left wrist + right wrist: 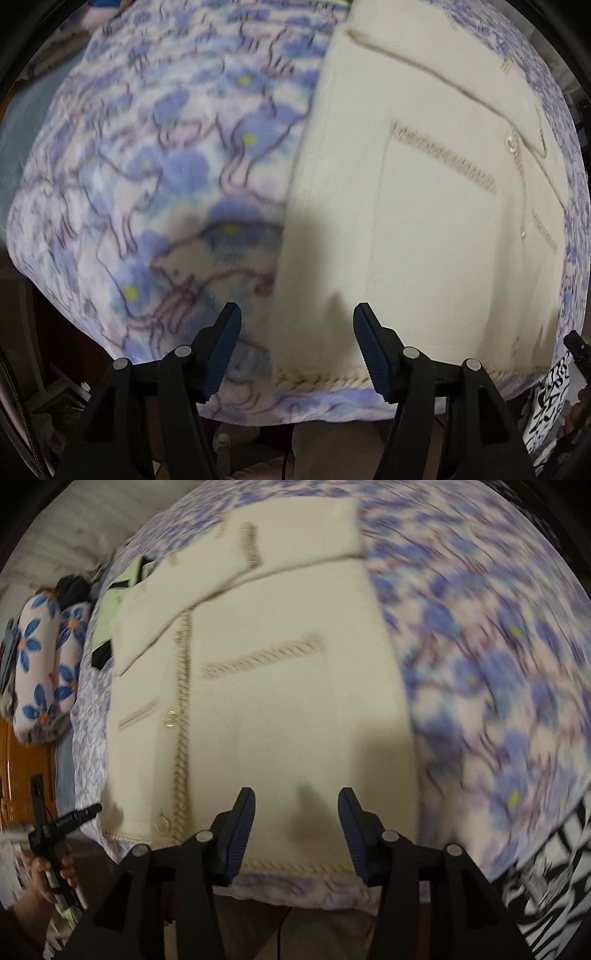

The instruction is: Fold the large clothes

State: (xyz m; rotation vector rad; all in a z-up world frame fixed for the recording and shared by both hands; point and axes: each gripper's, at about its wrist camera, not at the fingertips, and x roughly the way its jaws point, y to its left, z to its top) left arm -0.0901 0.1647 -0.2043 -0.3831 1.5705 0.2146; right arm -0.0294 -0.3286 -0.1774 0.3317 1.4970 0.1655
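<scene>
A cream jacket [424, 206] with braided trim, pockets and round buttons lies flat on a blue-flowered bedspread [155, 155], its sleeves folded across the chest. My left gripper [297, 317] hangs open above the jacket's near left hem corner, nothing between its fingers. In the right wrist view the same jacket [266, 701] fills the middle. My right gripper [297, 799] is open above the jacket's near right hem, holding nothing. The left gripper [66, 823], held in a hand, shows at the left edge of that view.
The bedspread [498, 664] covers the whole bed. A flowered pillow [44, 664] and a light green garment [110, 602] lie at the far end. The bed's near edge [295, 890] runs just below the jacket hem. A black-and-white patterned cloth [546, 886] is at the lower right.
</scene>
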